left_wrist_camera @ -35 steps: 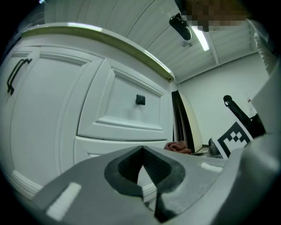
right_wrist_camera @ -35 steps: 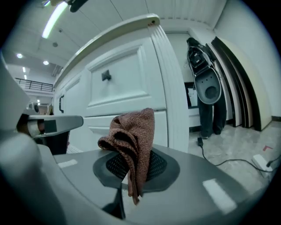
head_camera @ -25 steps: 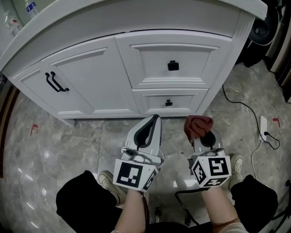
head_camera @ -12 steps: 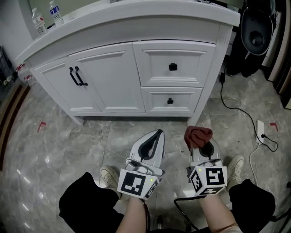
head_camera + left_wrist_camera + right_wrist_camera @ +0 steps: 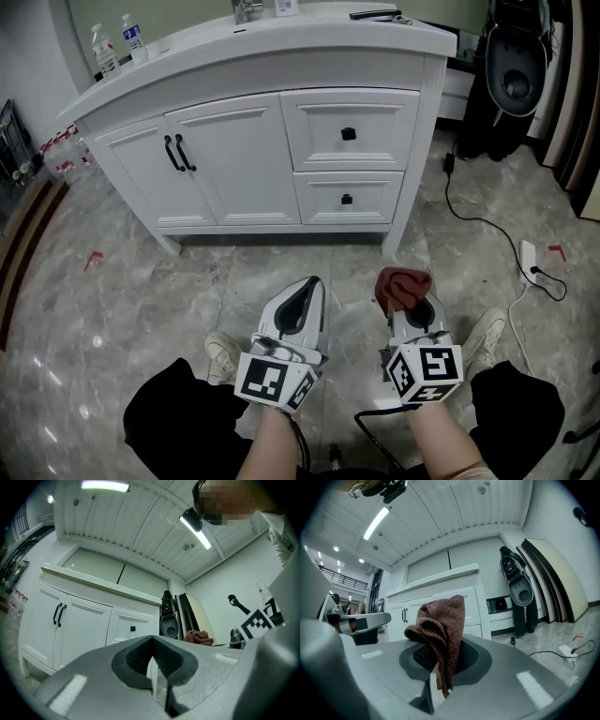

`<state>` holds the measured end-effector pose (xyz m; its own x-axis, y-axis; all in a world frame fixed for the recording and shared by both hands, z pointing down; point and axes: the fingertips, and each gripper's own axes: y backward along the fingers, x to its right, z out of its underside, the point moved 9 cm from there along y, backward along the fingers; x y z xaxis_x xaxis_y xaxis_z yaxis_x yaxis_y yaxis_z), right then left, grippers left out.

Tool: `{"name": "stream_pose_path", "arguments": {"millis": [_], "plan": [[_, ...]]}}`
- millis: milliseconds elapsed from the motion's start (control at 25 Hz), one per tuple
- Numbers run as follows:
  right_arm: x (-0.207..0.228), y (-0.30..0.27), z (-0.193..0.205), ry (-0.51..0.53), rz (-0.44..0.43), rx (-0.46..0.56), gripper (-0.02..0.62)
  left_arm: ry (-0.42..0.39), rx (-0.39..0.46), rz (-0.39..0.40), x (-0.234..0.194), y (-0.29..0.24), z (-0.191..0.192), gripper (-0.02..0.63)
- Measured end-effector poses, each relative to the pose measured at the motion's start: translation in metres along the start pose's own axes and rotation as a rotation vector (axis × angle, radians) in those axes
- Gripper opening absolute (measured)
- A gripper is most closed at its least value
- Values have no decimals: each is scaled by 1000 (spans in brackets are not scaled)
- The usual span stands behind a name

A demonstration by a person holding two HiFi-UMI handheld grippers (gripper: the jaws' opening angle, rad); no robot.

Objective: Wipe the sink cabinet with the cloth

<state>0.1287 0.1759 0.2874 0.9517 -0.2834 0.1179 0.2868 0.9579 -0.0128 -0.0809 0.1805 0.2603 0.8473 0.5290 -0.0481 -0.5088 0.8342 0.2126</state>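
Note:
The white sink cabinet stands ahead of me, with two doors on the left and two drawers on the right, all with black handles. My right gripper is shut on a crumpled reddish-brown cloth, which sticks up out of the jaws. My left gripper is shut and empty, its jaws meeting in the left gripper view. Both grippers hang low over the floor, well short of the cabinet front.
Two water bottles stand on the countertop's left end. A black vacuum-like appliance leans right of the cabinet. A black cable and white power strip lie on the marble floor at right. My shoes and knees are at the bottom.
The view has pulled back and tilted up: the cabinet now looks farther away and its countertop shows. Both grippers have stayed low and shut, the cloth still in the right one.

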Motion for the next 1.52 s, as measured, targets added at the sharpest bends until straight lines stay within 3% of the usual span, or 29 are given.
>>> {"name": "stream_pose_path", "arguments": {"millis": [400,1160,1520], "plan": [[-10,17,2,18,-8,0,78,-39,-33,-14,7,16,0,0],[-9,7,15,-25,-9,-49,77,-28,-58,0,6,4,12,0],[-13,10,12,0,-16,-35,77,-32,-51,-6,8,6,11,0]]}}
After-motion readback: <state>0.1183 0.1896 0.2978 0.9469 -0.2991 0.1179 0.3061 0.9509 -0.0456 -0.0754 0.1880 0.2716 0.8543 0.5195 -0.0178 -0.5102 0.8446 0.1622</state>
